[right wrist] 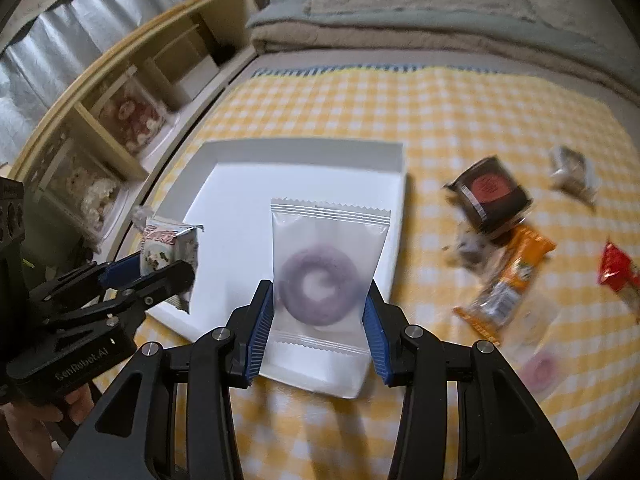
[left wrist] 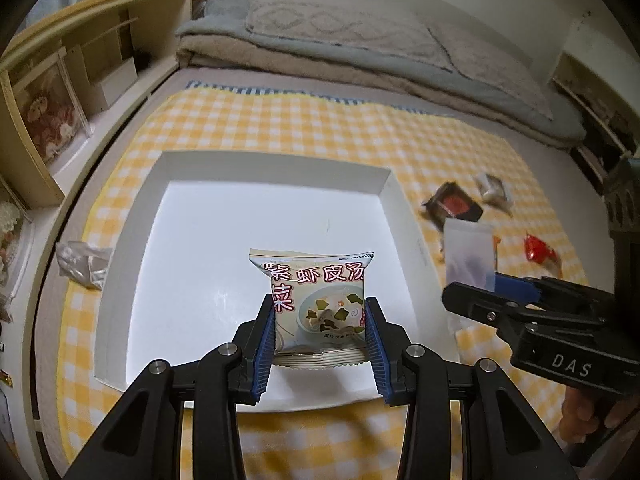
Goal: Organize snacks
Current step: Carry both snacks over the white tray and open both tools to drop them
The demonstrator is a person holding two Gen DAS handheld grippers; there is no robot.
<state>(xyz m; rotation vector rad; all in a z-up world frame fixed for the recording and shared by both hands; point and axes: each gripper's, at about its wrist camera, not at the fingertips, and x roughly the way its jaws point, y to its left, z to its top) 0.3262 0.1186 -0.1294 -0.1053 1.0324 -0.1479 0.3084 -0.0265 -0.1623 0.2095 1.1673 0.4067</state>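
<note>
My left gripper [left wrist: 320, 320] is shut on a seaweed soup packet [left wrist: 316, 292] and holds it over the white box [left wrist: 276, 164]. My right gripper [right wrist: 320, 300] is shut on a clear packet with a purple ring cookie [right wrist: 320, 272], held above the right part of the box [right wrist: 304, 152]. In the left wrist view the right gripper [left wrist: 492, 280] comes in from the right with its packet [left wrist: 468, 256]. In the right wrist view the left gripper [right wrist: 160, 272] comes in from the left with the soup packet [right wrist: 168, 252].
Loose snacks lie on the yellow checked cloth [right wrist: 440, 112] right of the box: a dark packet [right wrist: 492, 192], an orange bar [right wrist: 508, 280], a red wrapper [right wrist: 616, 268], a silver packet [right wrist: 572, 172], another ring cookie [right wrist: 536, 368]. A wooden shelf [left wrist: 48, 92] stands left, folded blankets [left wrist: 360, 48] behind.
</note>
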